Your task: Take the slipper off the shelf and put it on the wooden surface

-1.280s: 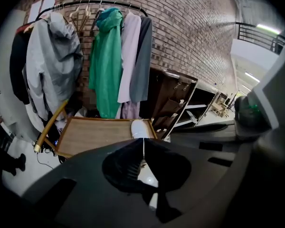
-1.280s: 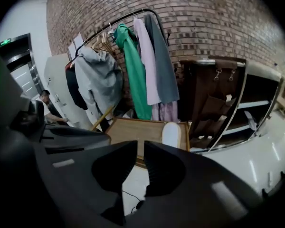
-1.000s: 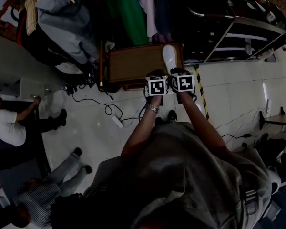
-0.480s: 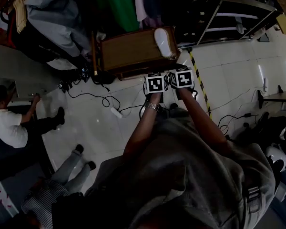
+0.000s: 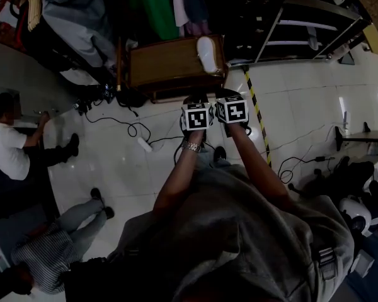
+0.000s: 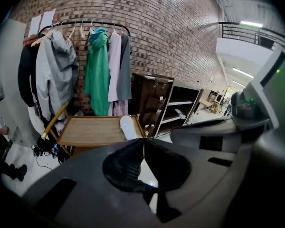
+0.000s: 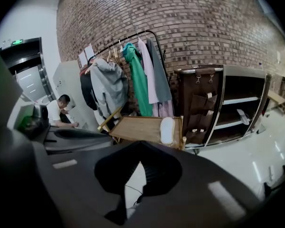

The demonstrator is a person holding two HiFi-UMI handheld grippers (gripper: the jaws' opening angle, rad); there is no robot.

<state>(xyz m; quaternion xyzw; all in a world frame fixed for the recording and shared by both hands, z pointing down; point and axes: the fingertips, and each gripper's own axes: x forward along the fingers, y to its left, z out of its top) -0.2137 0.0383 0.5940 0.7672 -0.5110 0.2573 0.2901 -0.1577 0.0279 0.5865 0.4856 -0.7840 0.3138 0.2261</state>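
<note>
A white slipper (image 5: 206, 54) lies flat on the right end of the low wooden surface (image 5: 164, 68), with nothing touching it. Both grippers hang side by side over the tiled floor, short of the surface's front edge. My left gripper (image 5: 194, 99) is shut and empty. My right gripper (image 5: 227, 94) is shut too, with nothing between its jaws. In the left gripper view the slipper (image 6: 128, 127) shows beyond the closed tips of the left gripper (image 6: 143, 140). In the right gripper view the slipper (image 7: 166, 130) lies beyond the right gripper (image 7: 138, 144). The dark shelf (image 5: 302, 24) stands to the right.
A clothes rack with coats (image 6: 85, 65) stands behind the wooden surface against a brick wall. Cables and a power strip (image 5: 143, 145) lie on the floor to the left. Yellow-black tape (image 5: 257, 115) runs along the floor. Two people (image 5: 12, 150) sit at the far left.
Both grippers have drawn back from the wooden surface toward the person. The slipper stays on the surface, now apart from the right gripper.
</note>
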